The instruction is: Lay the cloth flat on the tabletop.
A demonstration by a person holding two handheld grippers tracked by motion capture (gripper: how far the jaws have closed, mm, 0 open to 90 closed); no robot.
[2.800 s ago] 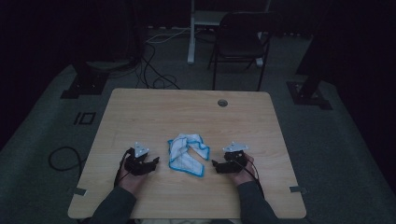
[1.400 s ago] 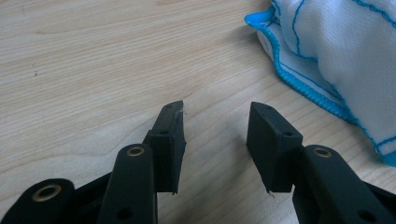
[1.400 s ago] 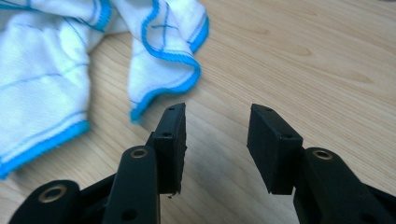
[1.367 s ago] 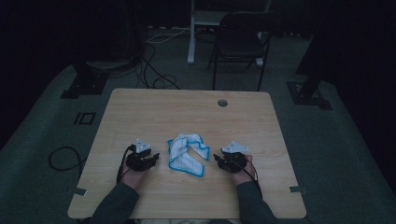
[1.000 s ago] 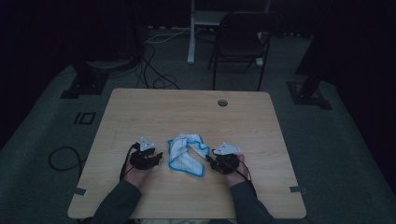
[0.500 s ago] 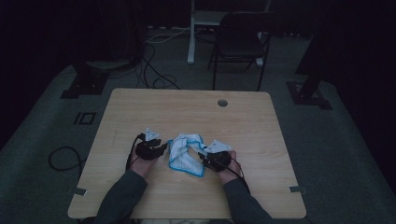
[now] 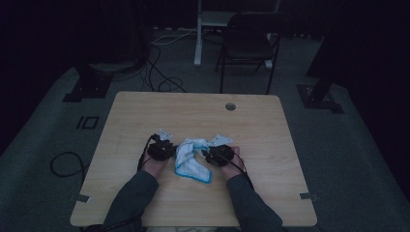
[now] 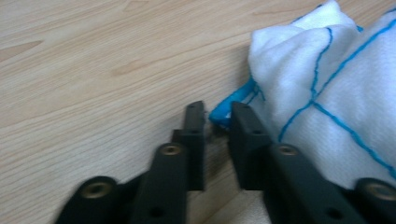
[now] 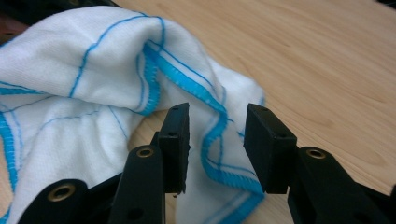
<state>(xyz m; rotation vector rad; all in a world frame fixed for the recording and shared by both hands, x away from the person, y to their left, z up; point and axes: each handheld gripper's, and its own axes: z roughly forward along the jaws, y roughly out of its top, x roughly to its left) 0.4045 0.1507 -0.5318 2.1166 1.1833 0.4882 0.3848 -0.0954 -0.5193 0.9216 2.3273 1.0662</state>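
- The left gripper has its jaws nearly closed, a narrow gap between them; the blue hem corner of the white cloth sits at that gap, though I cannot tell whether it is pinched
- The right gripper is partly open; a blue-edged fold of cloth lies between its jaws, ungripped
- On the table the crumpled cloth lies between both grippers

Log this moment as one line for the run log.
left tongs: nearly shut at blue hem corner | right tongs: open, straddling hem fold | cloth: crumpled on table
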